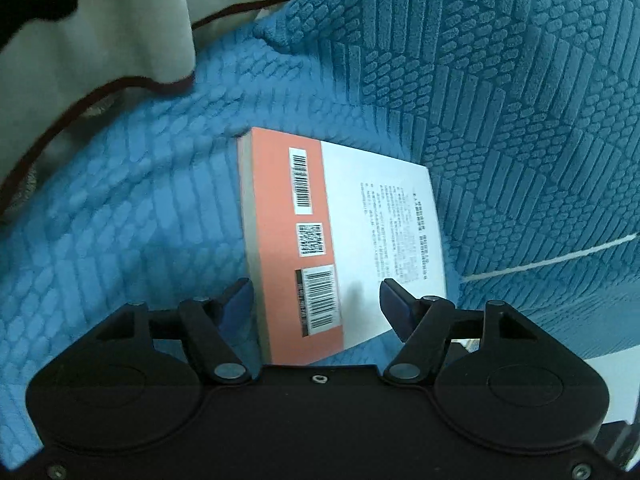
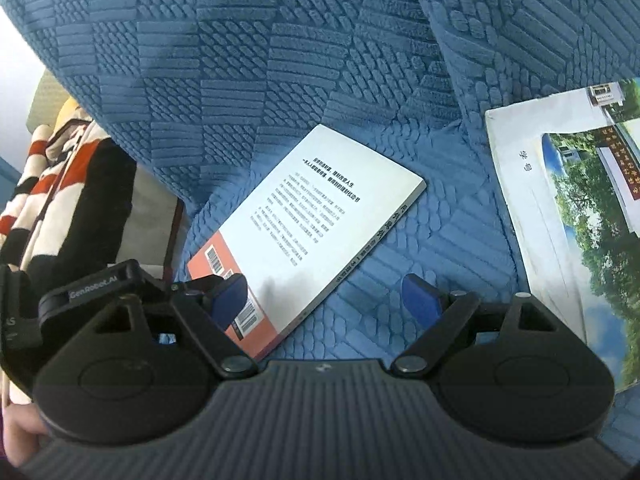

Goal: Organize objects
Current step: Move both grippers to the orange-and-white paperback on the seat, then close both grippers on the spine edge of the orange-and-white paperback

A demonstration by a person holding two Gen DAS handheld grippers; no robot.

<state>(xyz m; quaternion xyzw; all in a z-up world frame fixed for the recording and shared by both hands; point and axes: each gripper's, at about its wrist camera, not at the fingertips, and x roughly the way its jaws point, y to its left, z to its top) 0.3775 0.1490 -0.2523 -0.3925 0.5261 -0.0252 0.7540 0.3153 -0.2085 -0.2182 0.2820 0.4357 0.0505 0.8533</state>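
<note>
Lying between left tongs (image 1: 316,300): book (image 1: 360,220)

blue textured cover (image 1: 500,80); striped cloth (image 2: 60,184) at its edge.

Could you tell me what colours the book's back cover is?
The book is orange and white, clearest in the left wrist view.

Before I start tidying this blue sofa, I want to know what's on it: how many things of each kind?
Books, orange and white cover: 1
Booklets with a photo cover: 1
Striped cloths: 1
Blue textured cushions: 1
Total: 4
</note>
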